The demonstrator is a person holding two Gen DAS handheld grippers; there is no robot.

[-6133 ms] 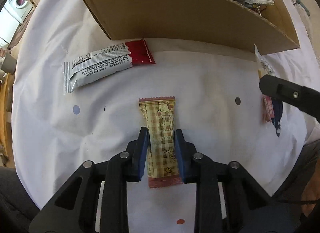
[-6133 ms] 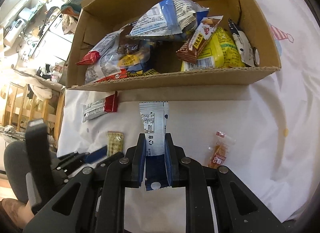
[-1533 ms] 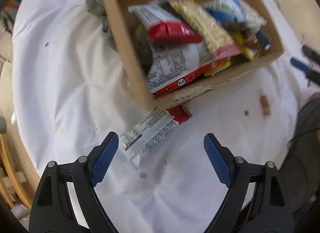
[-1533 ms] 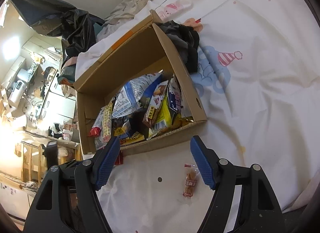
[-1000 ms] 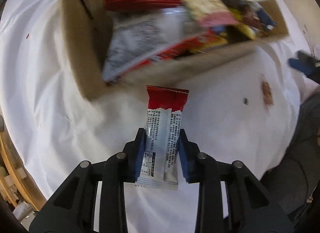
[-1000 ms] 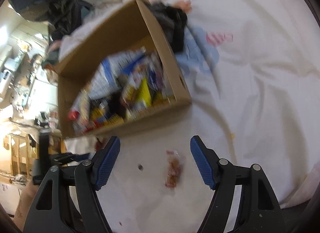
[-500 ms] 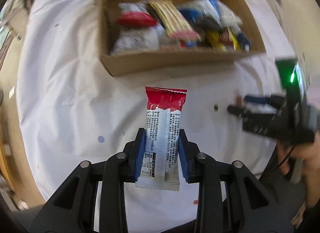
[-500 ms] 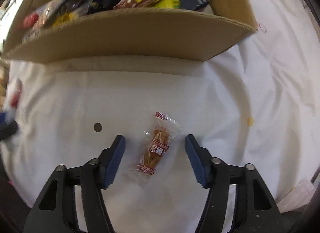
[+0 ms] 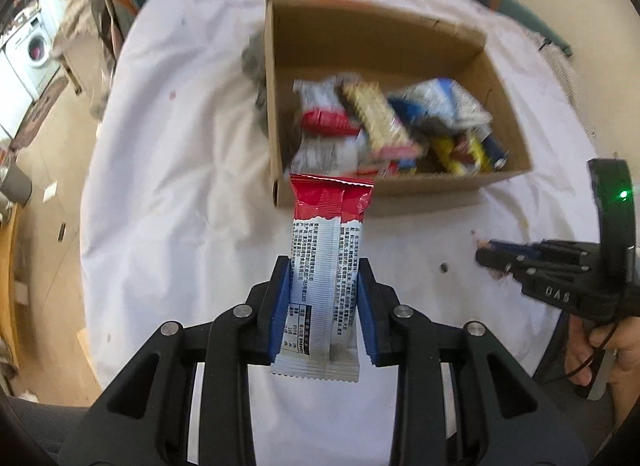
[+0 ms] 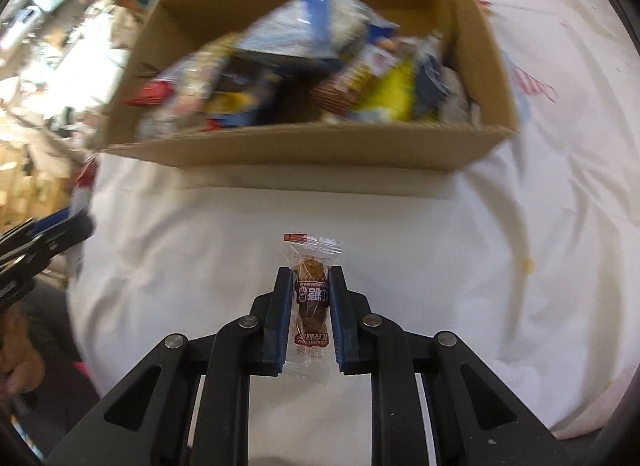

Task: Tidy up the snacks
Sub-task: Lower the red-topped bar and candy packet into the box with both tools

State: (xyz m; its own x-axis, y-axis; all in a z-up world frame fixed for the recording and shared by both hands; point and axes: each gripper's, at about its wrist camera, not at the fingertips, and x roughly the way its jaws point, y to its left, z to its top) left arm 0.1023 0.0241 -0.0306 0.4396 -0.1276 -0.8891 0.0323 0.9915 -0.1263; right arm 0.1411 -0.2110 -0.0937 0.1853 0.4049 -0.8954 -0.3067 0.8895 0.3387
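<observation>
- Two snacks are in our grip, both on the near side of the cardboard box.
- Our left tongs are clamped on a silver wrapper with a red end, lifted before the box's near wall.
- Our right tongs are pressed onto a small clear packet with a brown snack, over the white cloth.
- Many packets fill the box.
</observation>
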